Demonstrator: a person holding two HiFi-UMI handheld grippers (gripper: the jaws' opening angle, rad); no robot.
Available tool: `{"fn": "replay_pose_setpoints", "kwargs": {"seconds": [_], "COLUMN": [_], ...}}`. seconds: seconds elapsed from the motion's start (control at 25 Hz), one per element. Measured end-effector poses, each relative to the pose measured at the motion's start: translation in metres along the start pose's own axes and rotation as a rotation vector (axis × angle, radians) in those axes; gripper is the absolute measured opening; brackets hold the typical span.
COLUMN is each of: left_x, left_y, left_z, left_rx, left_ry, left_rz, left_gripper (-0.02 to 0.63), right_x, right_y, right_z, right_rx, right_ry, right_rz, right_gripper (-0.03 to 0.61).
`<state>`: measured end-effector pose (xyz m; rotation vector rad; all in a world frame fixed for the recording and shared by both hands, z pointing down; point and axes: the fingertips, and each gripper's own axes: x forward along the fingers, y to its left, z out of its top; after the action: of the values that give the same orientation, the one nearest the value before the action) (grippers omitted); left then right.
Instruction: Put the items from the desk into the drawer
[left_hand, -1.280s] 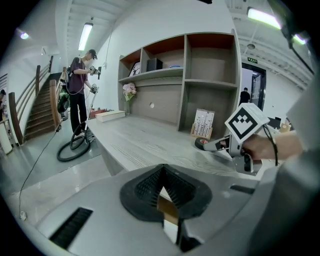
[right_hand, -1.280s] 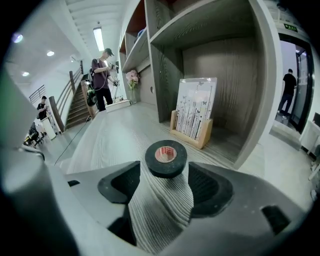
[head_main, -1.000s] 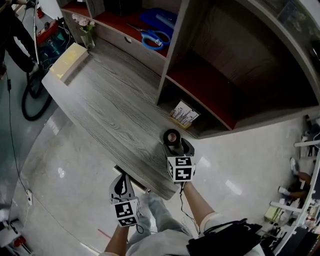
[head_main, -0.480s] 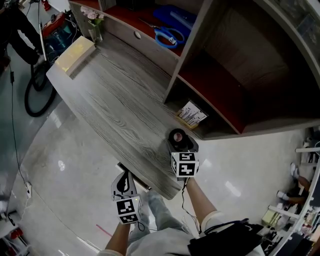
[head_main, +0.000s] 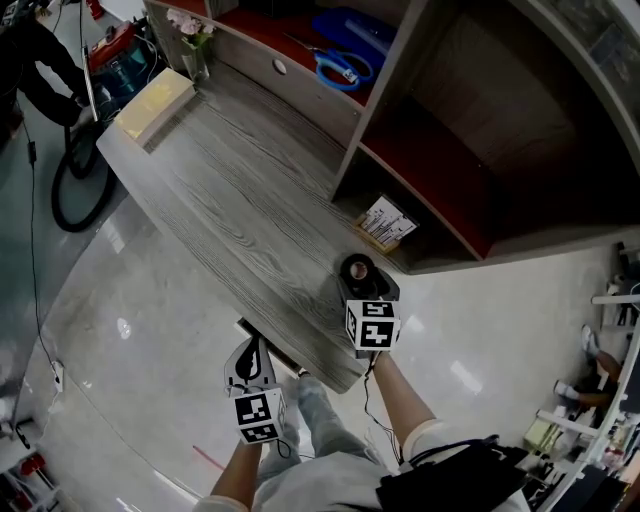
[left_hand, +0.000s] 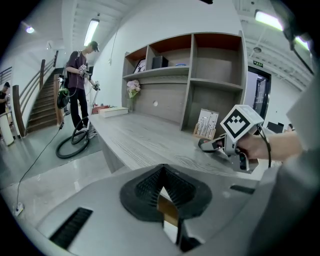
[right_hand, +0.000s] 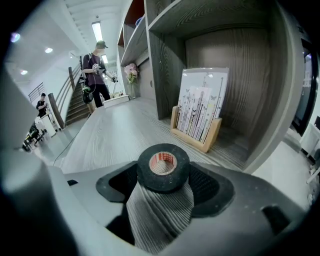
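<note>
A black roll of tape (right_hand: 163, 168) sits between the pads of my right gripper (right_hand: 163, 176), which is shut on it just above the grey wooden desk (head_main: 235, 215) near its near end. In the head view the tape roll (head_main: 358, 268) shows at the tip of the right gripper (head_main: 360, 278). My left gripper (head_main: 250, 352) is lower, at the desk's front edge, against a dark drawer front (head_main: 275, 352). In the left gripper view its pads (left_hand: 150, 187) are together on a thin brown-edged panel (left_hand: 168, 212).
A wooden holder of cards (head_main: 385, 222) stands in the low cubby just beyond the tape. Blue scissors (head_main: 338, 66) lie on the red shelf. A flower vase (head_main: 195, 45) and a pale box (head_main: 152, 103) are at the desk's far end. A person (left_hand: 79, 80) with a hose (head_main: 75, 190) stands on the floor.
Both grippers keep their places against the desk, with the tape still in the right one. Only the head view has drifted a little.
</note>
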<state>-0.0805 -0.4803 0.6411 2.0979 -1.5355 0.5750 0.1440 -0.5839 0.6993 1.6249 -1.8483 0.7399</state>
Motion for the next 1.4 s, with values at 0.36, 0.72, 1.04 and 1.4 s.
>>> {"fn": "replay_pose_setpoints", "kwargs": {"seconds": [0.36,0.72,1.04,1.4], "left_x": [-0.018,-0.046,-0.081,-0.129], "left_y": [0.006,0.013,0.020,0.021], "left_z": [-0.007,-0.015,-0.019,-0.017], "left_rx": [-0.023,-0.036,-0.033,-0.010], "left_ry": [-0.005,-0.029,-0.065,-0.117], "left_rz": [-0.002,-0.019,-0.028,-0.051], "left_gripper": [-0.003,-0.003,-0.003,-0.003], "right_x": [-0.024,-0.059,-0.100,-0.164], "right_y": [0.009,0.029,0.054,0.087], "right_z": [-0.008,-0.016,-0.033,-0.053], "right_rx": [0.027,0.046,0.047,0.031], "right_ry": [-0.012,-0.038,-0.054,-0.089], "right_rz": [-0.005,-0.006,-0.001,0.007], "right_gripper": [0.311,0.311,0.311,0.311]}}
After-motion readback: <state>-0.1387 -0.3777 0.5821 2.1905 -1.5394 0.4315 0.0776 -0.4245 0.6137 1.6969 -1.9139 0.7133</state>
